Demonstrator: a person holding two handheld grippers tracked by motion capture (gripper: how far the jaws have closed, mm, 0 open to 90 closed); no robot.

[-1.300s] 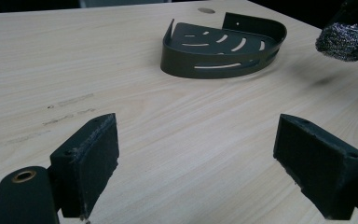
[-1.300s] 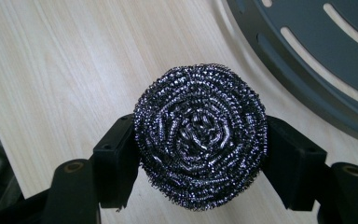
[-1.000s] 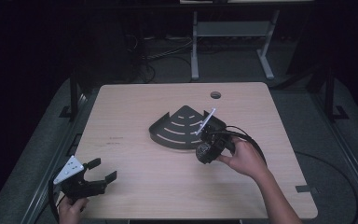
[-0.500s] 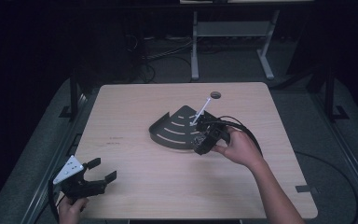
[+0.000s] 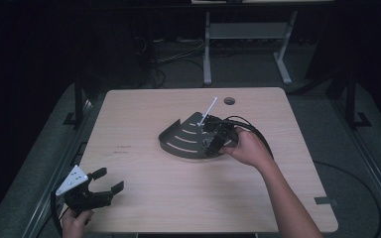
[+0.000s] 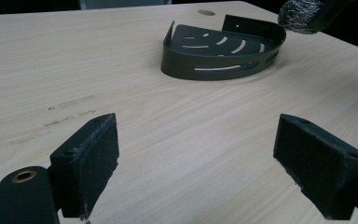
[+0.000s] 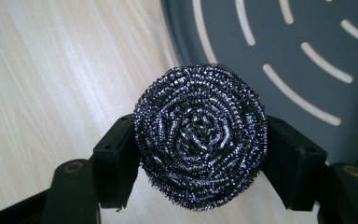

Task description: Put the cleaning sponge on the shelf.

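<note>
Right gripper (image 7: 200, 154) was clamped on the steel wool scrubber (image 7: 200, 135), over the slotted tray's (image 5: 181, 141) right edge for drop-in; left gripper (image 5: 99, 186) sat near-left, jaws apart, empty.

Left gripper (image 5: 108, 180): held low at the person's near left, level, 2 jaws spread wide, nothing between the pads (image 6: 93, 163). Left hand (image 5: 75, 222): wrapped on the grip from below. Right gripper (image 5: 209, 130): forearm extended forward, jaws clamped, load gripped. Right hand (image 5: 248, 148): closed round the body.
</note>
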